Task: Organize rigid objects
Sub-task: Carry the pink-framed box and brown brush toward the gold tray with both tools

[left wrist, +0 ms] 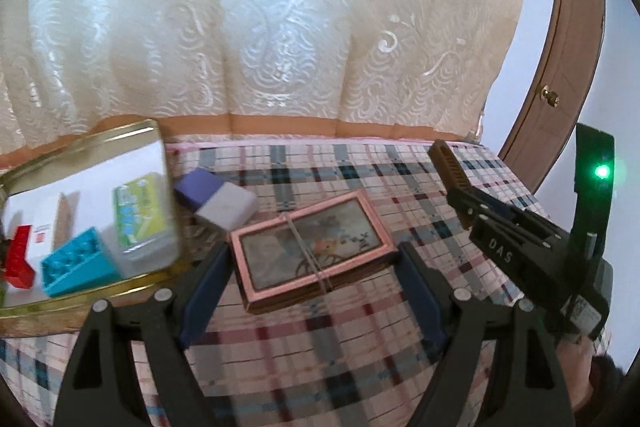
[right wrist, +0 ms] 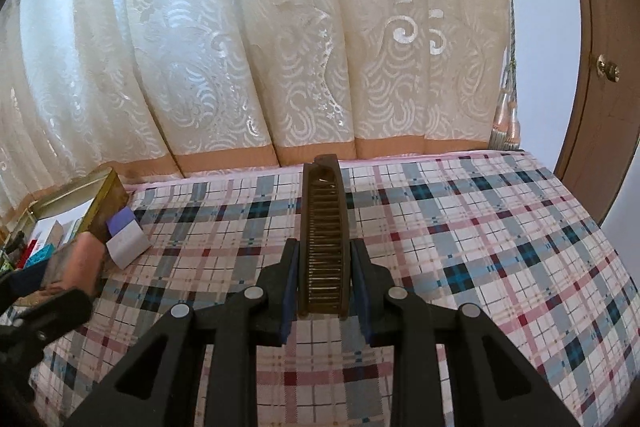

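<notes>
A flat pink-framed box point(left wrist: 308, 239), bound with a rubber band, sits between the blue pads of my left gripper point(left wrist: 312, 255), which is shut on its two short sides. It stays sharp while the surroundings blur. The right wrist view catches the same box point(right wrist: 76, 259) at its left edge. My right gripper point(right wrist: 325, 251) is shut on a long brown comb point(right wrist: 324, 211) that points forward over the plaid cloth. From the left wrist view, the comb point(left wrist: 448, 163) sticks out of the right gripper point(left wrist: 460, 197) on the right.
An open gold tin point(left wrist: 160, 147) at the left holds a red brick point(left wrist: 18, 255), a teal brick point(left wrist: 76, 263) and a green-yellow pack point(left wrist: 138, 215). A purple-and-white block point(left wrist: 218, 203) lies beside it. The plaid cloth point(right wrist: 500, 247) ends at a cream curtain point(right wrist: 280, 47); a brown door point(right wrist: 600, 87) stands right.
</notes>
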`<action>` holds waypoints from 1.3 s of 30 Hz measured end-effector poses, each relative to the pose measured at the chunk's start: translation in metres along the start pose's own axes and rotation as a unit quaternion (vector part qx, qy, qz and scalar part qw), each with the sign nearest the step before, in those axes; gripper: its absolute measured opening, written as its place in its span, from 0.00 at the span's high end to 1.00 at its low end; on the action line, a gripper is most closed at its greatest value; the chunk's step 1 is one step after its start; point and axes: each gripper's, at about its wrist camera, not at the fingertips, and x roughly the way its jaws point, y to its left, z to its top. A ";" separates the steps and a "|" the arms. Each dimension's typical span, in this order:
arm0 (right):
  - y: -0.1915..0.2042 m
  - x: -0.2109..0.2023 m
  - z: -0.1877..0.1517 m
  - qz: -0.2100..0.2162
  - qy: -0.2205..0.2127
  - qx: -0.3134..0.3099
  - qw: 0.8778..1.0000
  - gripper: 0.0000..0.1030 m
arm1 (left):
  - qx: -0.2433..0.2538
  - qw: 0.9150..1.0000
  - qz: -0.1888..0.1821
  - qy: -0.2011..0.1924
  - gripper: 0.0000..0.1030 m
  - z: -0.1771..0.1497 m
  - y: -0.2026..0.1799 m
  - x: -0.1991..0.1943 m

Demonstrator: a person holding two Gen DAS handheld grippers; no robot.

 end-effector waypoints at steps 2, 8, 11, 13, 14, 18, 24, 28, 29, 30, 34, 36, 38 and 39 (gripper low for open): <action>0.004 -0.003 -0.002 -0.005 -0.004 -0.004 1.000 0.73 | -0.003 1.000 0.004 -0.004 0.20 -0.002 0.010 -0.005; 0.025 -0.014 -0.008 -0.014 -0.010 -0.018 1.000 0.73 | -0.013 0.999 0.023 -0.021 0.20 -0.006 0.041 -0.017; 0.039 -0.025 -0.011 -0.008 -0.019 -0.017 1.000 0.73 | -0.018 0.999 0.034 -0.029 0.20 -0.006 0.054 -0.023; 0.045 -0.030 -0.012 -0.005 -0.023 -0.014 1.000 0.73 | -0.024 0.998 0.038 -0.033 0.20 -0.006 0.063 -0.025; 0.050 -0.032 -0.013 -0.001 -0.024 -0.013 1.000 0.73 | -0.028 0.998 0.038 -0.034 0.20 -0.006 0.068 -0.026; 0.066 -0.037 -0.012 0.005 -0.030 -0.017 0.999 0.73 | -0.036 0.998 0.045 -0.036 0.20 -0.007 0.081 -0.030; 0.093 -0.039 -0.009 0.027 -0.033 -0.007 0.999 0.73 | -0.043 0.996 0.059 -0.042 0.20 -0.009 0.105 -0.039; 0.120 -0.037 -0.010 0.047 -0.032 -0.010 0.998 0.73 | -0.056 0.995 0.069 -0.045 0.20 -0.010 0.126 -0.044; 0.125 -0.037 -0.010 0.050 -0.032 -0.013 0.998 0.73 | -0.058 0.995 0.072 -0.045 0.20 -0.010 0.130 -0.045; 0.133 -0.036 -0.011 0.055 -0.032 -0.017 0.998 0.73 | -0.061 0.994 0.075 -0.045 0.20 -0.010 0.135 -0.046; 0.157 -0.035 -0.012 0.074 -0.030 -0.021 0.997 0.73 | -0.069 0.993 0.085 -0.047 0.20 -0.009 0.152 -0.049; 0.169 -0.035 -0.013 0.083 -0.030 -0.026 0.996 0.73 | -0.071 0.992 0.092 -0.048 0.20 -0.011 0.159 -0.052; 0.179 -0.034 -0.014 0.089 -0.028 -0.031 0.995 0.73 | -0.075 0.991 0.097 -0.048 0.20 -0.011 0.168 -0.054; 0.185 -0.034 -0.015 0.094 -0.027 -0.033 0.995 0.73 | -0.077 0.991 0.098 -0.049 0.20 -0.011 0.171 -0.055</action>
